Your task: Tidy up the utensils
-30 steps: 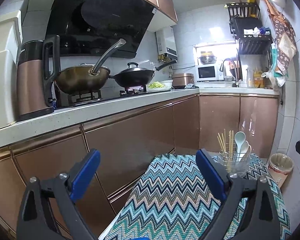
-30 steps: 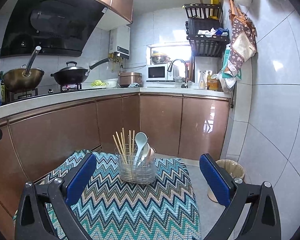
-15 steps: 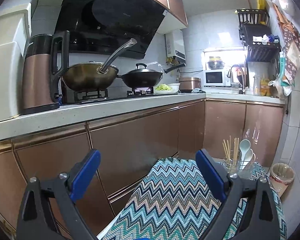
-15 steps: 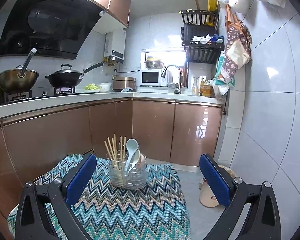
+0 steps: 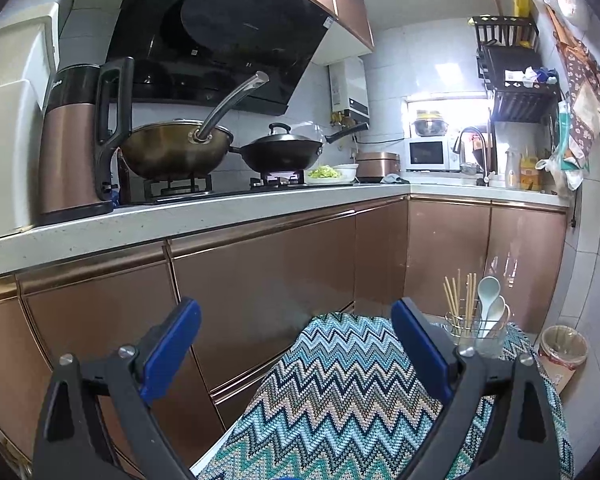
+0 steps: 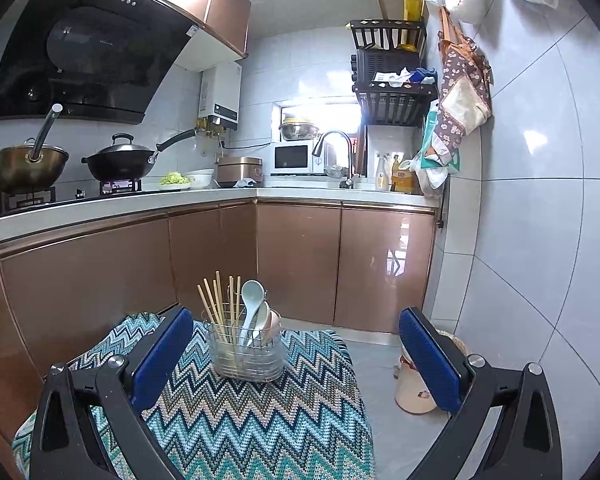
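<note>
A clear utensil holder (image 6: 247,354) stands at the far end of a table under a zigzag cloth (image 6: 260,420). It holds several wooden chopsticks (image 6: 216,304) and ceramic spoons (image 6: 252,308). It also shows in the left wrist view (image 5: 476,330), far right. My right gripper (image 6: 296,340) is open and empty, held back from the holder and above the cloth. My left gripper (image 5: 296,332) is open and empty, left of the holder, aimed at the cabinets.
Bronze cabinets (image 5: 260,280) and a white counter (image 5: 180,216) run along the left and back, with a kettle (image 5: 76,144), two woks (image 5: 176,152) and a microwave (image 6: 296,157). A bin (image 6: 414,388) stands on the floor right of the table by the tiled wall.
Both grippers have drawn back and lifted a little from the holder, which looks smaller and lower in both views. Both stay open and empty.
</note>
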`<state>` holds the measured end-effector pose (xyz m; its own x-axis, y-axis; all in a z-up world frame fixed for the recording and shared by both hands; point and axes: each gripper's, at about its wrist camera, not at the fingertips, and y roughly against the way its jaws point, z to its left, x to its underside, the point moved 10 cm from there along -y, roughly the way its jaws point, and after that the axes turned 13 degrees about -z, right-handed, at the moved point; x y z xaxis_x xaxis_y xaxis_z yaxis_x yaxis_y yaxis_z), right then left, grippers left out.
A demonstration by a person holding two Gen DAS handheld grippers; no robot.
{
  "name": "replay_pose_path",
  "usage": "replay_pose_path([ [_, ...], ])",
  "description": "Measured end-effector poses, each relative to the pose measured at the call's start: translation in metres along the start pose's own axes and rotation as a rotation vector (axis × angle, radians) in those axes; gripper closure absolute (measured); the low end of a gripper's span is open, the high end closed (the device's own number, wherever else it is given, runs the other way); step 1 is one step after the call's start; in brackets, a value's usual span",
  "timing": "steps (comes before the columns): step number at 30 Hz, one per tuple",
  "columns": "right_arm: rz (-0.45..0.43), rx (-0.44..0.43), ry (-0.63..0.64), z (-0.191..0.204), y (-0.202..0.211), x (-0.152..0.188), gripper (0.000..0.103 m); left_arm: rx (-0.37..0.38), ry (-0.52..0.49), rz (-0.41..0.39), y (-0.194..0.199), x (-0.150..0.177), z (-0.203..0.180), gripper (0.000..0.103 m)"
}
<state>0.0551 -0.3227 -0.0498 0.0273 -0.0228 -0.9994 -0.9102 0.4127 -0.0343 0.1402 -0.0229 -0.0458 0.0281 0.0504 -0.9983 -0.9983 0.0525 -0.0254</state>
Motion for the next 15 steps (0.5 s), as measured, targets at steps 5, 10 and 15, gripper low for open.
replay_pose_path([
  [5, 0.001, -0.001, 0.002, -0.0002, -0.0002, -0.0001, 0.0, 0.005, -0.002, 0.006, -0.0007, 0.0029, -0.0023, 0.006],
  [10, 0.001, -0.004, -0.002, 0.001, 0.0012, 0.0009, 0.0, 0.002, 0.002, 0.001, -0.001, 0.002, -0.0012, 0.006],
  [15, -0.001, -0.006, 0.0, 0.0017, 0.0009, 0.0006, 0.0, 0.002, 0.004, -0.006, 0.0003, 0.0012, -0.0021, 0.006],
])
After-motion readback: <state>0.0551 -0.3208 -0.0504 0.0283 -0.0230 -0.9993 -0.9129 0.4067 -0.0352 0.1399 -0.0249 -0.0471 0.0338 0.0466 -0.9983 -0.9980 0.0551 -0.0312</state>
